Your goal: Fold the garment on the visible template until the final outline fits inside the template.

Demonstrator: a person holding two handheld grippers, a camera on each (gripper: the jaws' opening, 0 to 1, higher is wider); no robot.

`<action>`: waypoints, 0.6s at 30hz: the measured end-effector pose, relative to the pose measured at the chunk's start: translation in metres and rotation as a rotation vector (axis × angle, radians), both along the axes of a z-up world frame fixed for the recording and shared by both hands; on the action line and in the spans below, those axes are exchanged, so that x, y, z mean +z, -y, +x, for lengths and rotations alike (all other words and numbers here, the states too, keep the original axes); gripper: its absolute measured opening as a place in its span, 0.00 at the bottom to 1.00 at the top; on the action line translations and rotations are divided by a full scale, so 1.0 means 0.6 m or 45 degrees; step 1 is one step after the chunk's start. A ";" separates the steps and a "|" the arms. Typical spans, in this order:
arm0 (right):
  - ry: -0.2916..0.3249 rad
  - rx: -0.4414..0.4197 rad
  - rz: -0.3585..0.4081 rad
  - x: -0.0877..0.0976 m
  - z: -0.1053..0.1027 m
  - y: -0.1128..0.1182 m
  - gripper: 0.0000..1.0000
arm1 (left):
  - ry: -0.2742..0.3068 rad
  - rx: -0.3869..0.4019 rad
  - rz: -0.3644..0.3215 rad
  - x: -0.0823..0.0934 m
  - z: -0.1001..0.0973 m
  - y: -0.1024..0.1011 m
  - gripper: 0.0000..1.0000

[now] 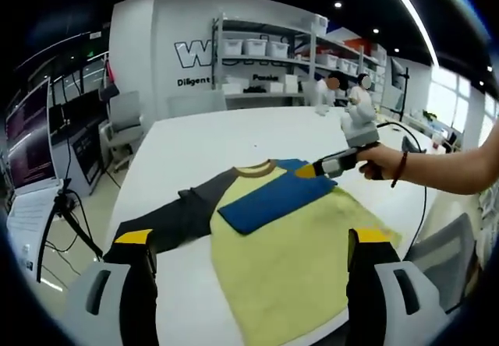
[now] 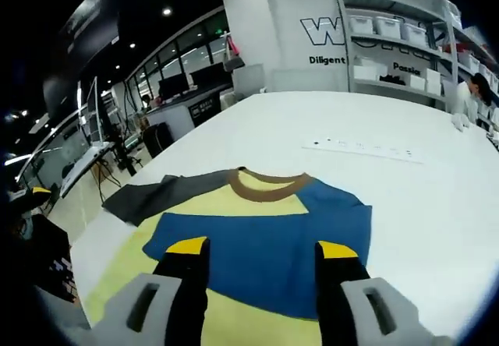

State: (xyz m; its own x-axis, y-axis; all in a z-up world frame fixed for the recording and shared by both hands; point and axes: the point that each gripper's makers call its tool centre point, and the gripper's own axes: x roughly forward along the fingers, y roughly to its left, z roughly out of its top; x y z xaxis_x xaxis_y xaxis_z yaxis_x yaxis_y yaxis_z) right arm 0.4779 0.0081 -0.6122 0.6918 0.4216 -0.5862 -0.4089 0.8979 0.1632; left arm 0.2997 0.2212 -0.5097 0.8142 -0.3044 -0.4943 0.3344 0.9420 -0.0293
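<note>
"Diligent" on white wall (image 2: 281, 42)

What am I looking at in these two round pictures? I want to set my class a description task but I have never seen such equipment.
No robot here: a person holds a hand-held gripper in each hand, and each carries a fisheye camera looking forward along its two yellow-tipped jaws.

The left gripper view shows the left hand-held gripper with jaws apart, holding nothing. Across from it, the person's hand brings the right hand-held gripper to the garment's collar end.

The right gripper view looks along the right hand-held gripper; its jaws stand apart over the blue part.

On the white table lies a yellow shirt with a brown collar. A blue sleeve is folded across it; a dark grey sleeve is spread out sideways.
</note>
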 end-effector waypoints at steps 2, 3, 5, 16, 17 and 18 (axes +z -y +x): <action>-0.019 -0.025 0.002 -0.009 -0.002 0.024 0.52 | -0.009 -0.003 -0.004 -0.003 -0.001 0.002 0.99; -0.030 -0.038 -0.007 -0.015 -0.003 0.036 0.52 | -0.016 -0.004 -0.006 -0.005 -0.002 0.002 0.99; -0.054 -0.067 -0.016 -0.024 -0.007 0.053 0.52 | -0.021 -0.016 -0.011 -0.006 -0.003 0.005 0.99; -0.135 -0.243 -0.025 -0.057 -0.021 0.129 0.38 | -0.024 -0.015 -0.017 -0.008 -0.002 0.004 0.99; -0.136 -0.246 -0.027 -0.060 -0.022 0.132 0.35 | -0.027 -0.010 -0.019 -0.009 -0.002 0.003 0.99; -0.148 -0.256 -0.031 -0.066 -0.025 0.138 0.34 | -0.027 -0.006 -0.018 -0.010 -0.001 0.003 0.99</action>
